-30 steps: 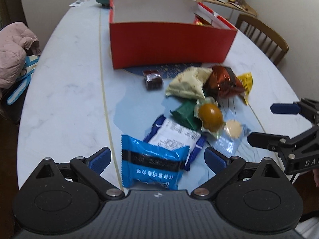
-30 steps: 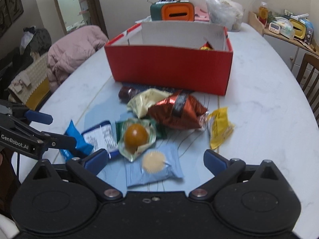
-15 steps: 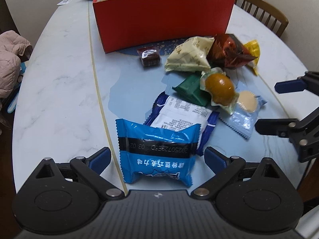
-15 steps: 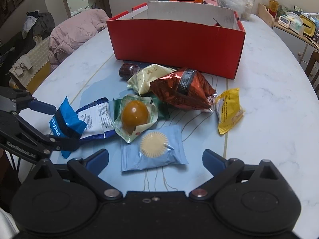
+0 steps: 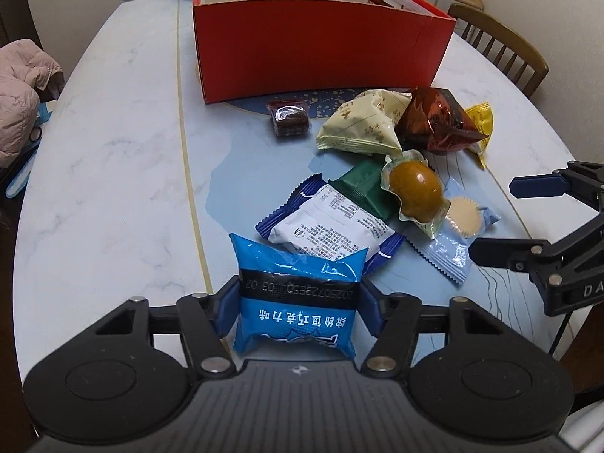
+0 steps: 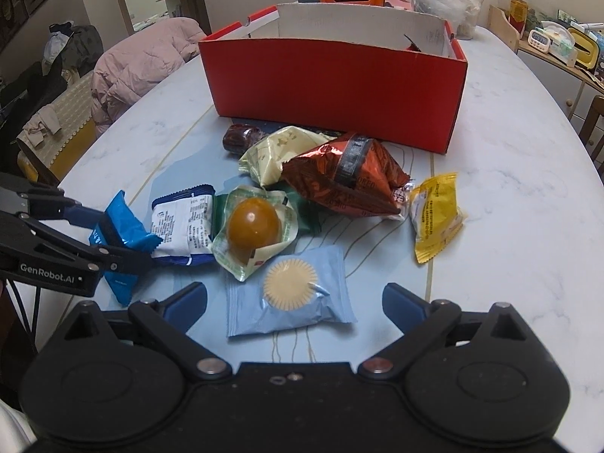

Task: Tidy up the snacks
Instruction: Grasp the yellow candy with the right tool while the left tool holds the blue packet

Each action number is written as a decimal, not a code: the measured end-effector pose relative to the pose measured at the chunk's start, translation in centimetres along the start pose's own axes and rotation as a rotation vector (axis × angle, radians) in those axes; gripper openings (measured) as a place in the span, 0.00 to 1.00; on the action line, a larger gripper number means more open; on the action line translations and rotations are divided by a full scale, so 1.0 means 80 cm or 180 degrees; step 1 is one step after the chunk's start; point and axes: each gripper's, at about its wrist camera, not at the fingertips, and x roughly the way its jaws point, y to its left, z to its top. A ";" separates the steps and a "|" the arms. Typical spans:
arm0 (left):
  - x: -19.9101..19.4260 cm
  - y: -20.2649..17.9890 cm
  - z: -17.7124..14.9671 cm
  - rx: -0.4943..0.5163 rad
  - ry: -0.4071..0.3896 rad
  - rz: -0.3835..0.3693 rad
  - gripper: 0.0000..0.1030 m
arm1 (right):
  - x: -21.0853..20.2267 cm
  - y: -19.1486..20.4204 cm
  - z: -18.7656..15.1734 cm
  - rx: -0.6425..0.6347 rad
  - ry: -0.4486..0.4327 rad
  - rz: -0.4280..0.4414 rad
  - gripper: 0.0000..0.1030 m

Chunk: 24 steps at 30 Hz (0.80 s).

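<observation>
Snacks lie heaped at the near end of the bench [image 5: 113, 158], and the left claw [image 5: 298, 302] has its blue pads pressed to both sides of the bright blue packet [image 5: 298, 302], gripped across the middle, probably so it lifts level. Beside it the right claw [image 6: 294, 302] stands wide and empty, straddling the pale blue biscuit pack [image 6: 290, 298] without touching it, a likely next pick. Beyond them sits the red box [image 5: 321, 49], the probable destination. Its high front wall hides most of the inside, and the green packet [image 5: 358, 185] is largely buried under neighbouring wrappers.
</observation>
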 end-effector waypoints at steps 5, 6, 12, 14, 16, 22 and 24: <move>-0.005 0.004 0.000 -0.0119 -0.0035 -0.0053 0.56 | -0.003 -0.008 0.004 0.0049 -0.0029 -0.0047 0.96; -0.007 0.005 -0.001 -0.0140 -0.0046 -0.0056 0.55 | -0.004 -0.010 0.005 0.0065 -0.0038 -0.0059 0.95; -0.030 0.012 0.005 -0.0350 -0.0145 -0.0111 0.55 | -0.008 -0.033 0.011 0.0164 -0.0108 -0.0181 0.94; -0.039 0.012 0.009 -0.0402 -0.0205 -0.0121 0.55 | -0.009 -0.043 0.015 0.0182 -0.0140 -0.0255 0.92; -0.047 0.012 0.014 -0.0454 -0.0255 -0.0138 0.55 | -0.008 -0.056 0.019 0.0203 -0.0169 -0.0324 0.90; -0.053 0.001 0.030 -0.0472 -0.0317 -0.0151 0.55 | 0.014 -0.090 0.025 0.0106 -0.0132 -0.0561 0.83; -0.052 -0.003 0.032 -0.0469 -0.0304 -0.0144 0.55 | 0.023 -0.097 0.027 0.0058 -0.0115 -0.0589 0.81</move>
